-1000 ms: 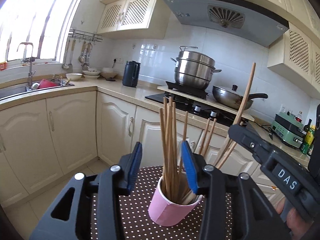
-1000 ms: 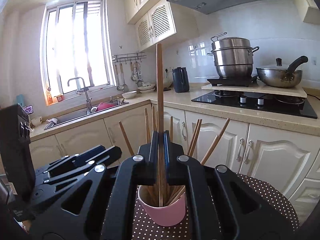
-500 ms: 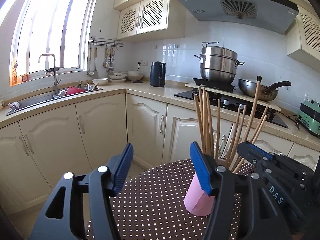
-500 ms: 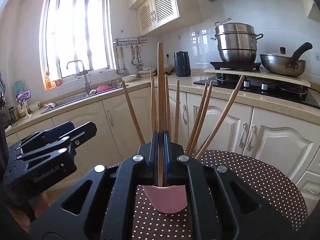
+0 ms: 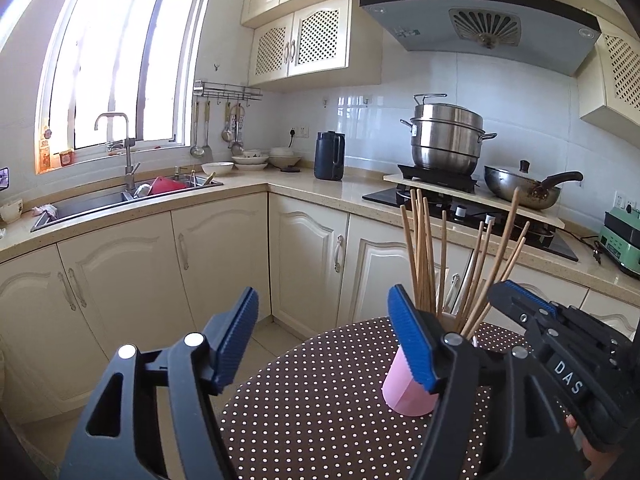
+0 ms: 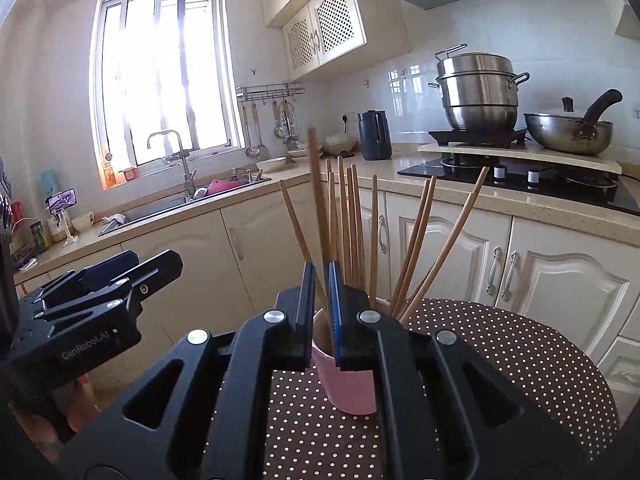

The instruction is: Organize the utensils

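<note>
A pink cup (image 5: 404, 394) (image 6: 348, 380) full of several wooden chopsticks (image 5: 424, 256) stands on a brown polka-dot table (image 5: 320, 400). My left gripper (image 5: 324, 340) is open and empty, to the left of the cup. My right gripper (image 6: 320, 304) sits just over the cup's near rim. Its jaws stand slightly apart with one blurred chopstick (image 6: 318, 200) between them, its lower end inside the cup. The right gripper also shows in the left wrist view (image 5: 520, 312), beside the cup.
Cream cabinets (image 5: 216, 264) and a countertop run behind the table. A sink (image 5: 120, 196) with a tap is at the left, a dark kettle (image 5: 330, 156) in the middle, a steel steamer pot (image 5: 446, 140) and a wok (image 5: 524, 188) on the stove.
My left gripper has opened wide and pulled back and left from the cup. My right gripper has lowered its chopstick into the cup and its jaws have loosened; the chopstick now tilts.
</note>
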Available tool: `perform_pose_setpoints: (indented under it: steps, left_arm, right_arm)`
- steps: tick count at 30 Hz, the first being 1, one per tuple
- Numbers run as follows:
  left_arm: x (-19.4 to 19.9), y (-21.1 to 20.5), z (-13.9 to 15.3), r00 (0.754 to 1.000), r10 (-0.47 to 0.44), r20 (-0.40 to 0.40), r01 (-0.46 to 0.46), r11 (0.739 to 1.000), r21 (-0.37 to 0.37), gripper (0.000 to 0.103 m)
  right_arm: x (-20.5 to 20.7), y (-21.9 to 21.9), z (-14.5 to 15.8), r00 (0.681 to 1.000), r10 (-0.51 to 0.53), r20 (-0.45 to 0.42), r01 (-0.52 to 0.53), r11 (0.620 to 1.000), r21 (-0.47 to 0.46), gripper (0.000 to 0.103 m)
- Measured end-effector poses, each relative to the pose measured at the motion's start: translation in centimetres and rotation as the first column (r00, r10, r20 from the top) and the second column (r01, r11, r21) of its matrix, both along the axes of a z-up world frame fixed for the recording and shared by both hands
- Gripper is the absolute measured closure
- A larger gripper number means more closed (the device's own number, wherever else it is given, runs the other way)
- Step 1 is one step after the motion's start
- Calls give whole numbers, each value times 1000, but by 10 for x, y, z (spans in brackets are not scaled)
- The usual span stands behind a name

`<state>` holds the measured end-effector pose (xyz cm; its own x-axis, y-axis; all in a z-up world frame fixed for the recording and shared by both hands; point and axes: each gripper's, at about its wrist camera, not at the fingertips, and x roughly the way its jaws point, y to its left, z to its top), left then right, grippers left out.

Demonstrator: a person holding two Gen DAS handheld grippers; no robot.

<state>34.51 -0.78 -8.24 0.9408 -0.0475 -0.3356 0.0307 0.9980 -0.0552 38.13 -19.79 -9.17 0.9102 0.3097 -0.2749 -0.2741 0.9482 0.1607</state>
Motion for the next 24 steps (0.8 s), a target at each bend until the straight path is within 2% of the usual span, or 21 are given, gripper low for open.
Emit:
perform_pose_setpoints:
  steps: [2,3,5,14,19,21,24]
  left_arm:
    - [-9,2,4,1000,0,4,0,1000,1,34]
    - [-14,2,5,1000,2,7,-2,1000,4,34]
    - [-24,1,10,1000,9,16,-9,1000,15,33]
    - [-93,7,35,996,21,86,-24,999,36,31]
    - [-141,10,47,992,19,123,-26,998,51,28]
    - [-162,13,51,990,19,137,-27,998,55,27]
    - [-193,19,57,987,25,158,-32,999,40,24]
  right_arm:
    - [-9,-1,6,1000,-9,13,9,1000,2,80]
    - [-16,-1,9,1000,-11,25,11,1000,7,68]
    - [-28,-1,15,999,-12,44,12,1000,7,60]
    - [-96,0,45,993,-55,103,56,998,-6,56]
    - [-143,4,59,988,-78,130,83,996,-31,47]
    - [-159,8,61,987,-82,137,90,995,-51,38]
    - [-185,12,62,986,-88,144,97,994,-59,35]
